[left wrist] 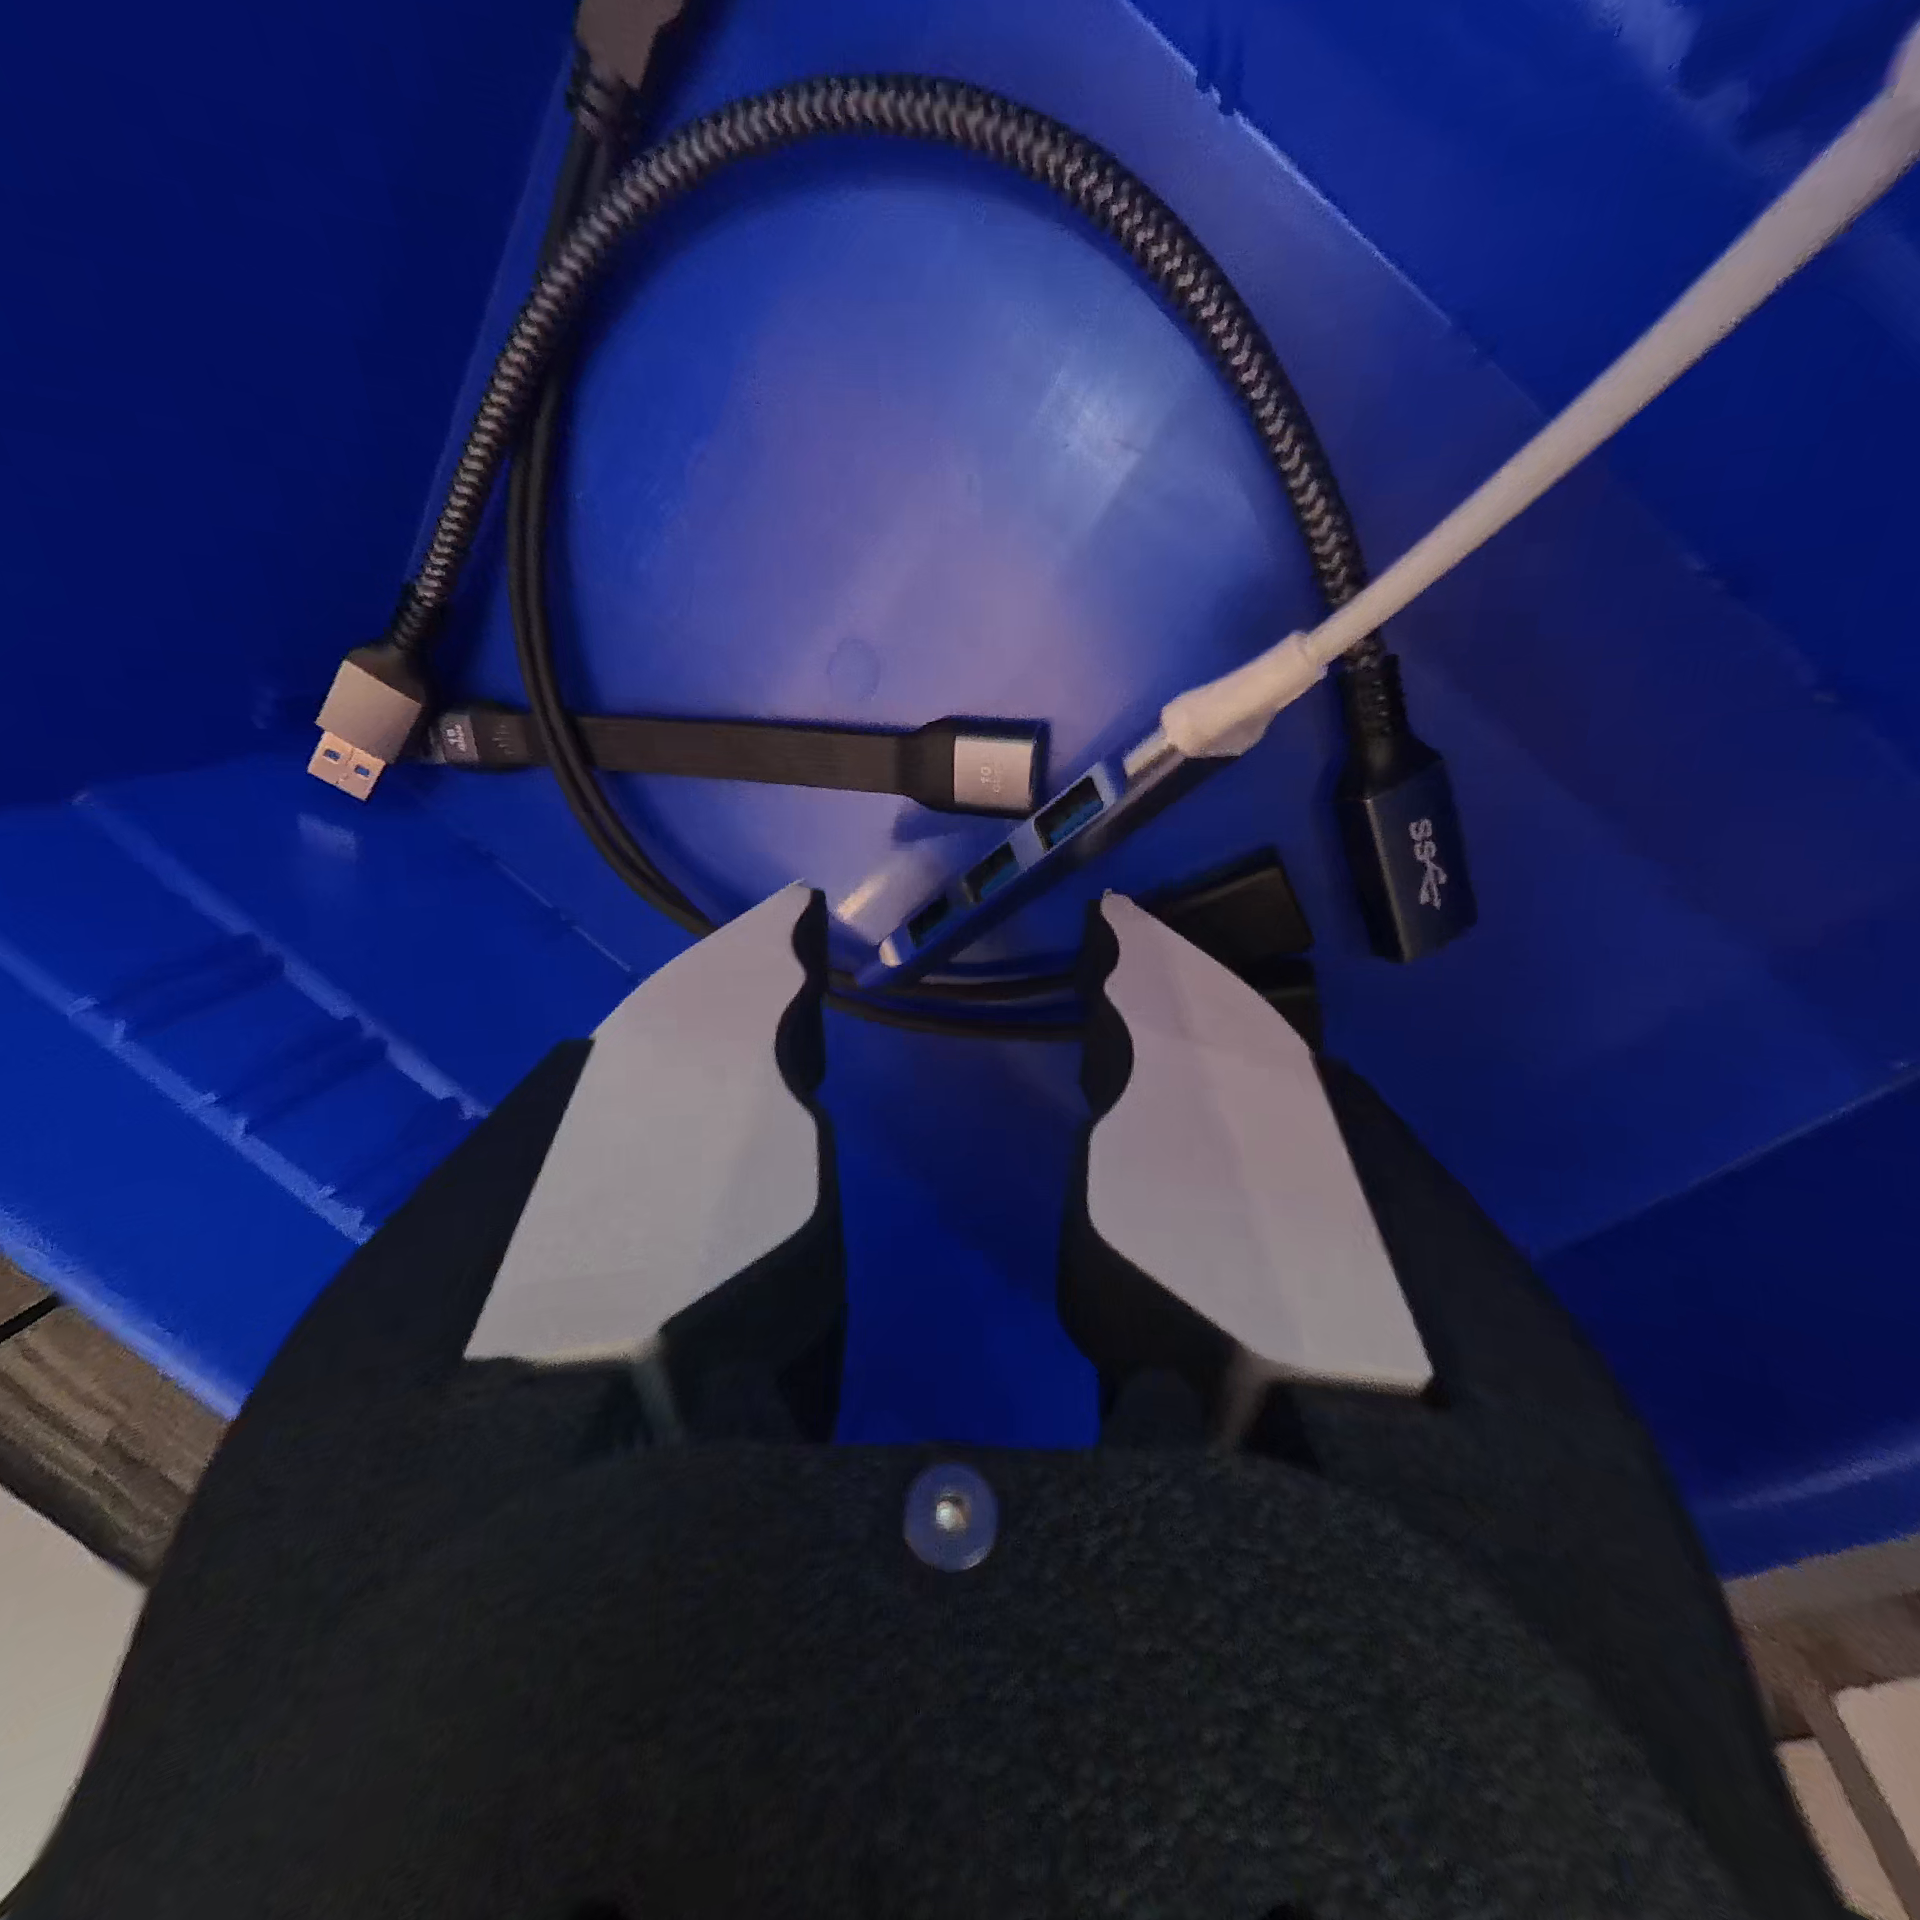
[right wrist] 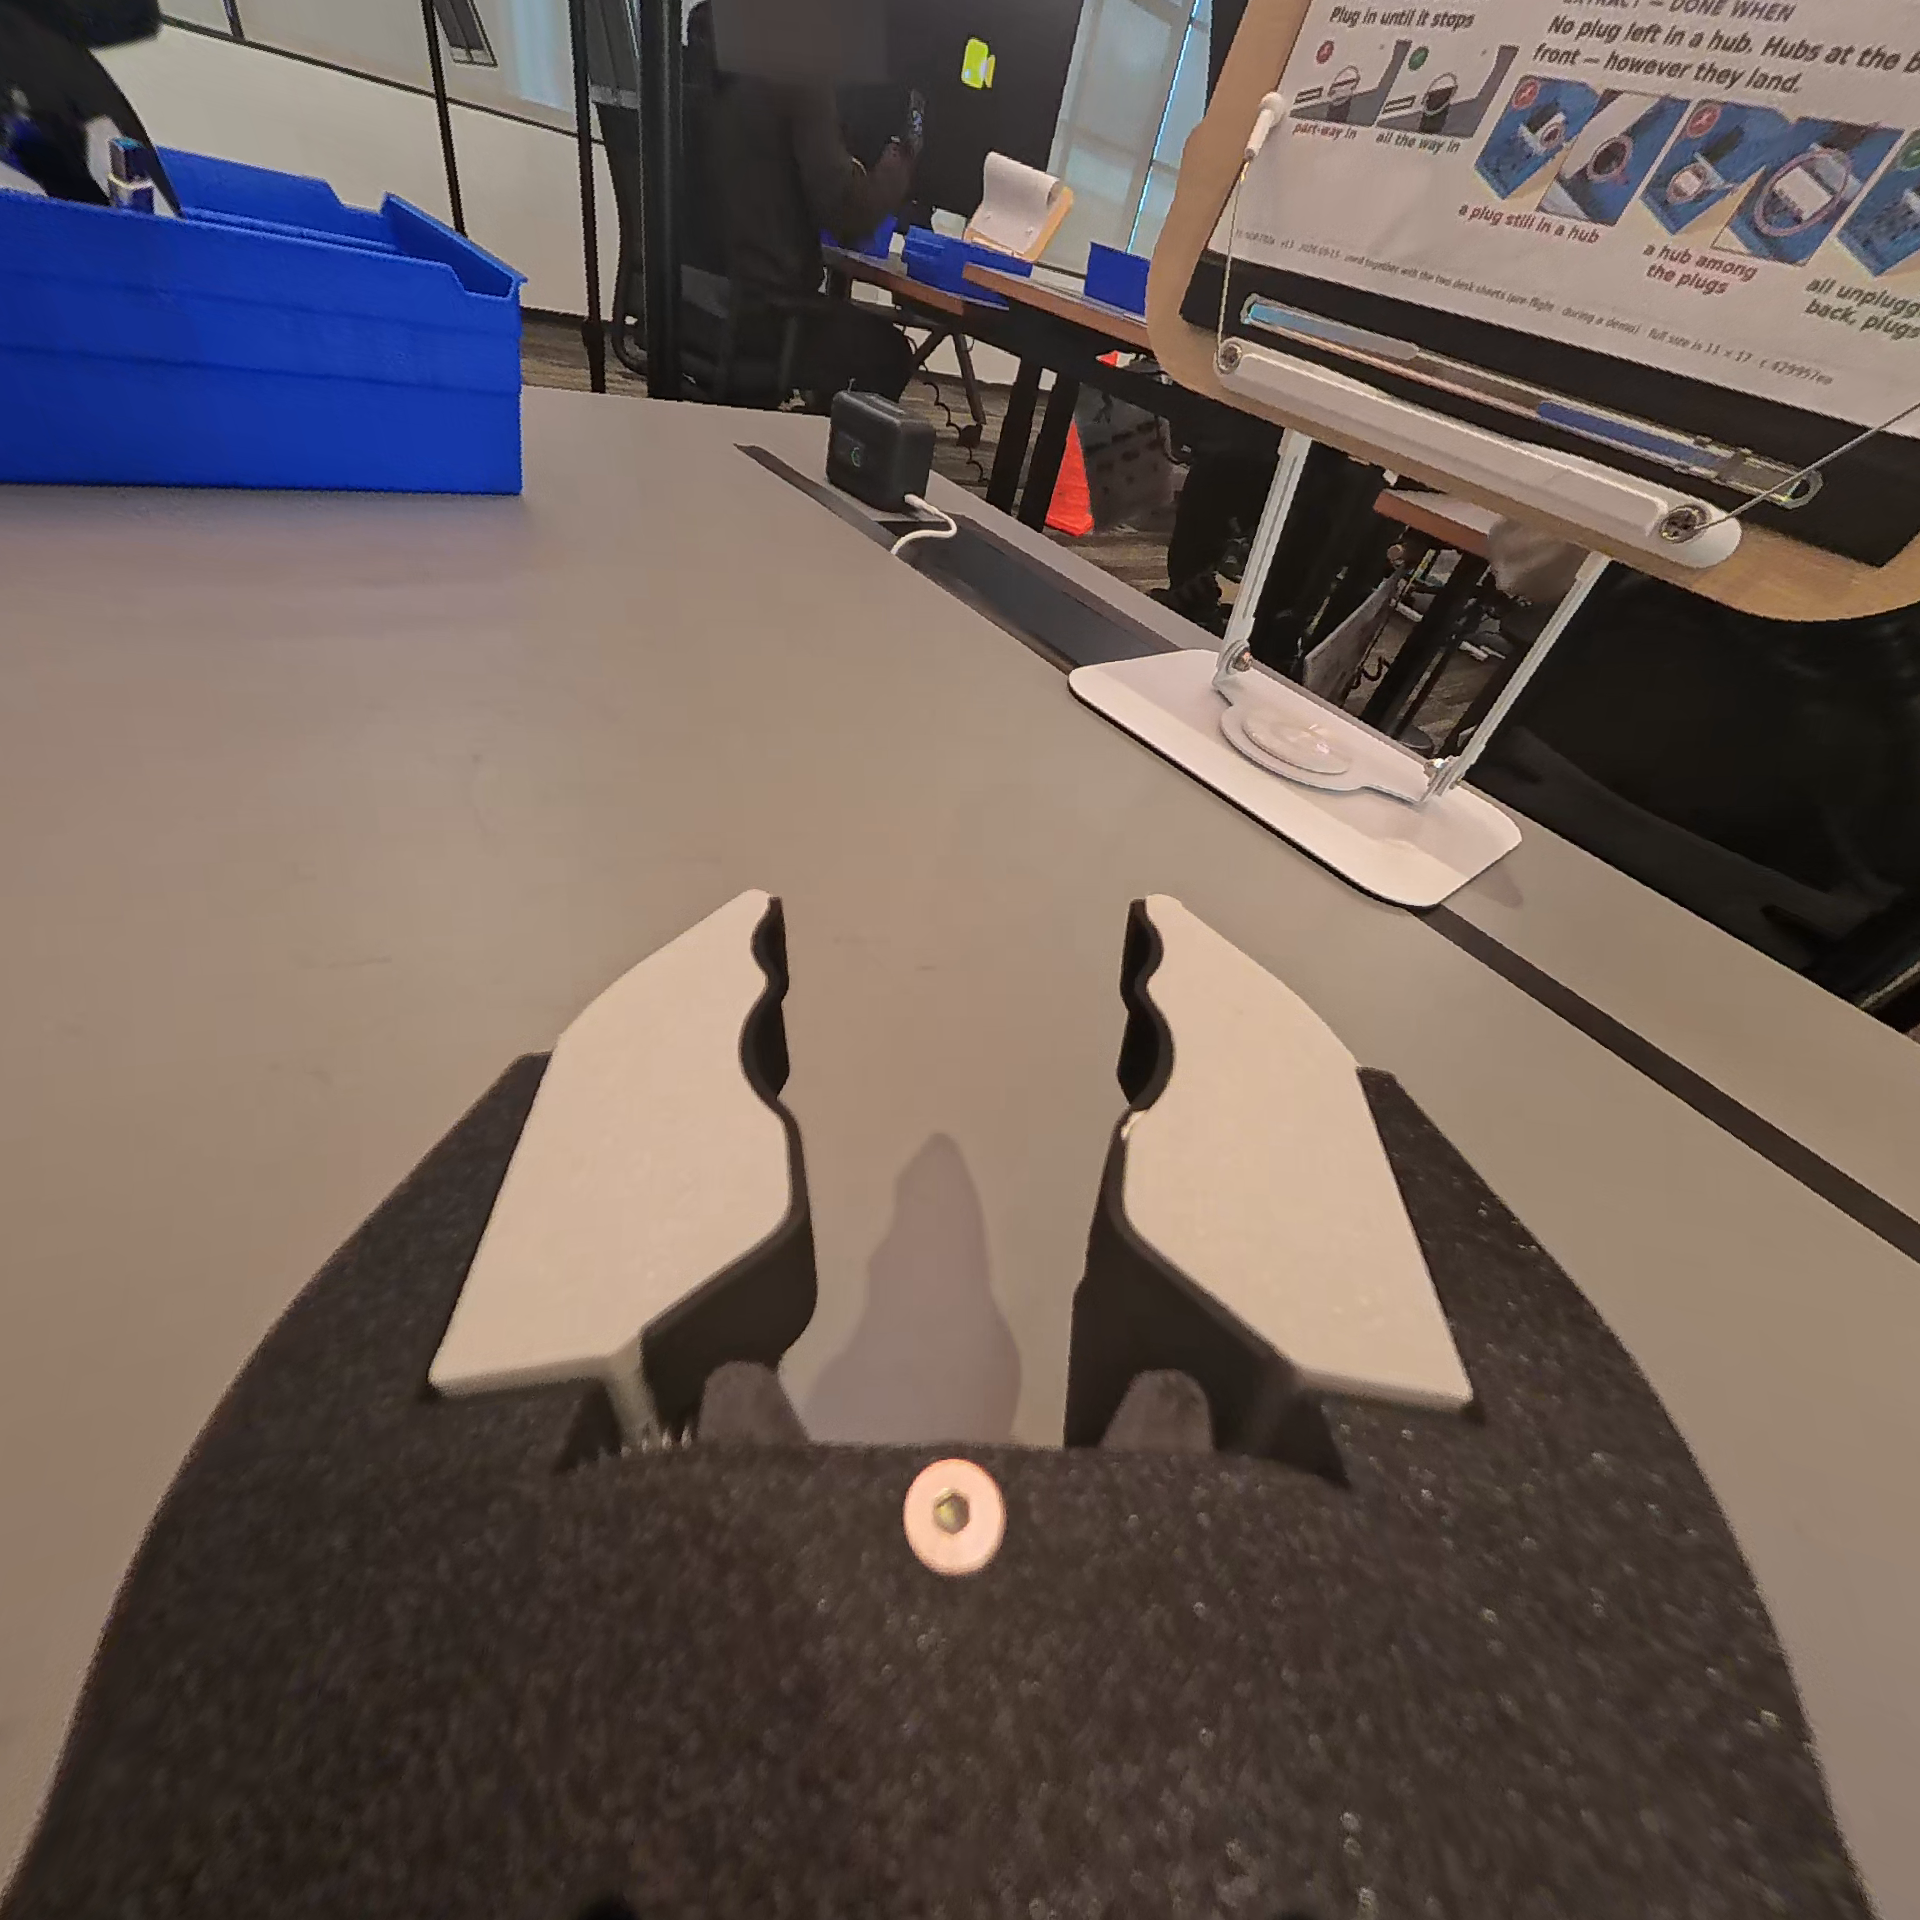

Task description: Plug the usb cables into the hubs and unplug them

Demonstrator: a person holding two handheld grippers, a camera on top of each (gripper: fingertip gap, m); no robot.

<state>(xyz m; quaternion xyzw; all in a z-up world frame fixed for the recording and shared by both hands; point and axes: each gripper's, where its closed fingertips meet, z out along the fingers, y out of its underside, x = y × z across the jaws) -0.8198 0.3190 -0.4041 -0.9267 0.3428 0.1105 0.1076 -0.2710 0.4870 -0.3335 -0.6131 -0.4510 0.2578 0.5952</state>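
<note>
grey table [right wrist: 416, 779], desks [right wrist: 1039, 296] behind

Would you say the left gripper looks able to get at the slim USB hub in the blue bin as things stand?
Probably yes. The left gripper is open, just short of the hub's near end, with nothing between them. The hub sits tilted, its white cable leading away, and thin black cables run beneath its near end.

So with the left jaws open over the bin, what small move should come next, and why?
Probably ease the left gripper forward and close on the slim blue-grey USB hub: its near end lies just ahead of the open jaws, ports empty.
</note>
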